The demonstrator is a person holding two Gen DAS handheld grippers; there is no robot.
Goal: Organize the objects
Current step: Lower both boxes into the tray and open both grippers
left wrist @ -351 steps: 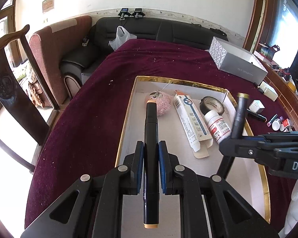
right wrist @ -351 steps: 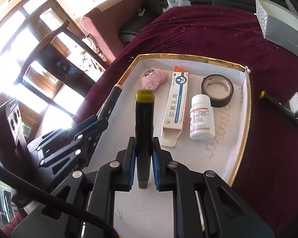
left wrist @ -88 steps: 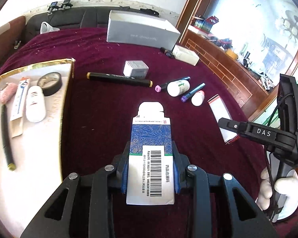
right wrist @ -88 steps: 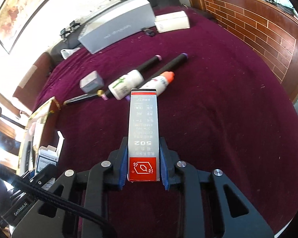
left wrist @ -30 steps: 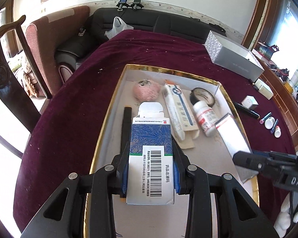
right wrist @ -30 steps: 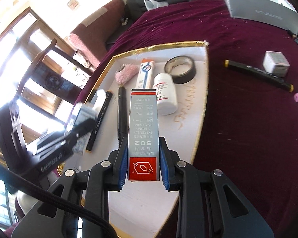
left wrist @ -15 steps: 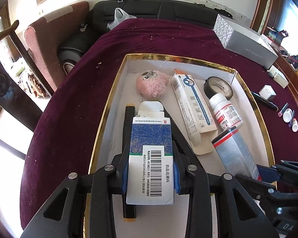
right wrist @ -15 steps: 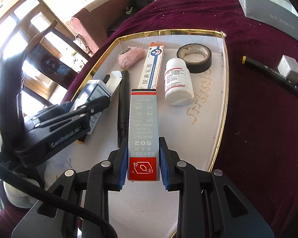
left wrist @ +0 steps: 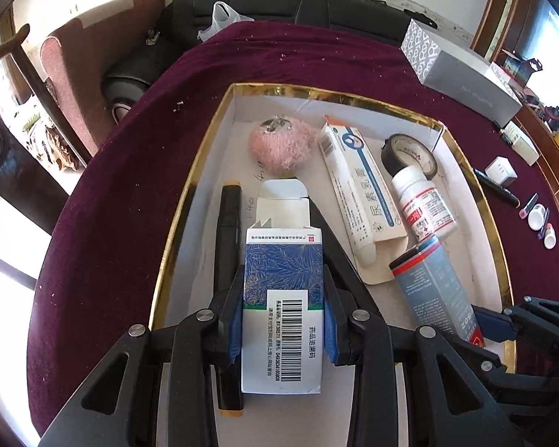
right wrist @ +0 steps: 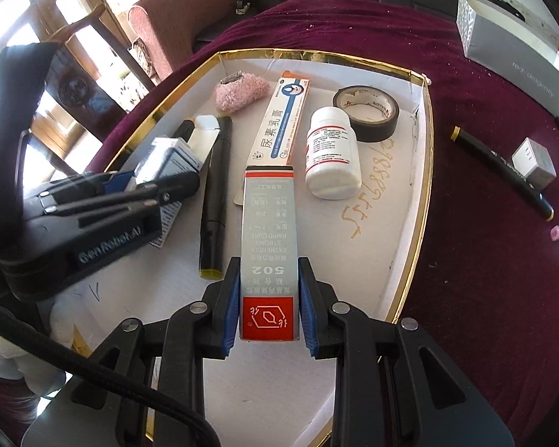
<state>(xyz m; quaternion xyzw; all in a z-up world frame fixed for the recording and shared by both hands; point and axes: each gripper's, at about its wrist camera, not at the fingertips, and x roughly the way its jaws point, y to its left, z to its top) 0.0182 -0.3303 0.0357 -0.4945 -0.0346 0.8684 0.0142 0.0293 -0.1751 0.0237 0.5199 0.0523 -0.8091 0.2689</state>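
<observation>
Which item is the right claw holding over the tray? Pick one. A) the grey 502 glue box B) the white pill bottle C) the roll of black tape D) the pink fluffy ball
A: the right claw is clamped on the grey 502 glue box with the red end, while the white pill bottle, the black tape and the pink fluffy ball lie free in the tray.

Left wrist view: sits low over the near end of the gold-rimmed tray (left wrist: 499, 246), facing along it toward the black sofa (left wrist: 316, 7). Right wrist view: beside it, over the tray's (right wrist: 423, 171) near right corner, angled toward the same far end. Both close; both share the tray's contents and the maroon table (left wrist: 123, 186) beyond.
</observation>
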